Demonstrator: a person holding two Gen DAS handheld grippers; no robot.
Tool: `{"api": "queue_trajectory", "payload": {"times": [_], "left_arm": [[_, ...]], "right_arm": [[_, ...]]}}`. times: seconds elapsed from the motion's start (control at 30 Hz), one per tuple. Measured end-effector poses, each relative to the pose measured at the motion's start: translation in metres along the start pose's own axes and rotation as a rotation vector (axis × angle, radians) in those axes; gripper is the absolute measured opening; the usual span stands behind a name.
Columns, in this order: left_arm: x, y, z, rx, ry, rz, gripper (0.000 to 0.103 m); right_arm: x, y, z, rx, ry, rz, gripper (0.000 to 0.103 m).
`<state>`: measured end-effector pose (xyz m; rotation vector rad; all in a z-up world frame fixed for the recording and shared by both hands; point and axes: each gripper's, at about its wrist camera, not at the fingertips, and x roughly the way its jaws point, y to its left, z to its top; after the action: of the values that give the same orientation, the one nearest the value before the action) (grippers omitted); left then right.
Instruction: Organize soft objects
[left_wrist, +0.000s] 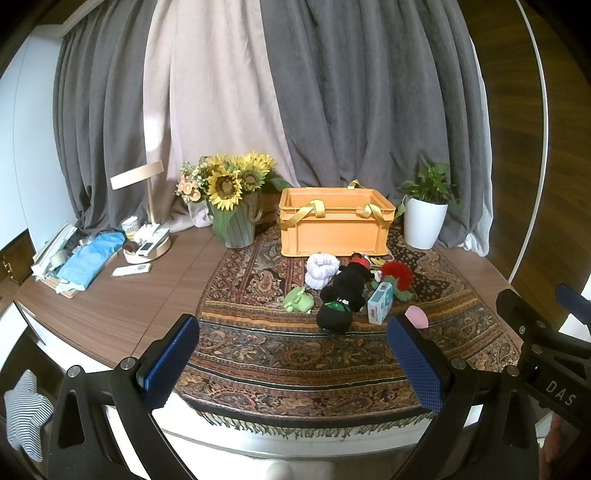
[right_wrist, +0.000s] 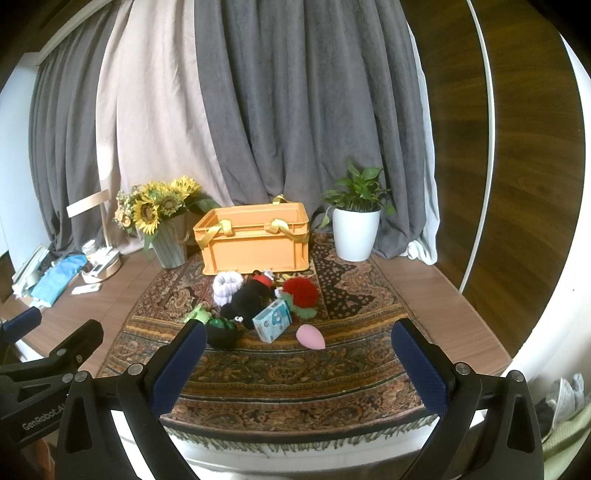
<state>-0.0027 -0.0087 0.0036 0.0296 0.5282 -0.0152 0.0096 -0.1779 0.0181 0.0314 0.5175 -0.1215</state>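
Left gripper (left_wrist: 293, 354) jaws spread wide, nothing between the blue pads. Right gripper (right_wrist: 299, 360) the same — wide apart, empty. Both hang over the near edge of the patterned rug (right_wrist: 295, 380), well short of the toys.

Soft things lie in a tight cluster mid-rug, just in front of the orange crate (right_wrist: 255, 243): white knit piece (right_wrist: 227, 286) far left, black plush (right_wrist: 247, 299) in the middle with a black round piece (right_wrist: 221, 332) nearest, small green toy (right_wrist: 197, 315) left, red pompom (right_wrist: 301, 291) right, pink egg-shaped sponge (right_wrist: 310, 338) apart on the near right. A light-blue carton (right_wrist: 273, 319) leans against the black plush; it looks rigid, likely not for sorting.

Risks, as judged: items overlap, so a grab at the plush may drag or topple the carton. The yellow ribbon handles (right_wrist: 221, 227) droop over the crate rim and could snag a drop. Sunflower vase (right_wrist: 170, 240) and white plant pot (right_wrist: 354, 232) flank the crate — a wide swing might clip them.
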Motion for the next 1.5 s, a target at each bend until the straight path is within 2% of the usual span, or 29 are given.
{"api": "queue_trajectory", "payload": {"times": [1.3,1.5], "left_arm": [[0.0,0.0,-0.002,-0.002,0.003,-0.003,0.103],[0.003,-0.01,-0.012,0.008,0.02,-0.014,0.103]], "right_arm": [[0.001,-0.003,0.002,0.002,0.001,0.003,0.101],[0.005,-0.002,-0.001,0.003,0.007,-0.003,0.101]]}}
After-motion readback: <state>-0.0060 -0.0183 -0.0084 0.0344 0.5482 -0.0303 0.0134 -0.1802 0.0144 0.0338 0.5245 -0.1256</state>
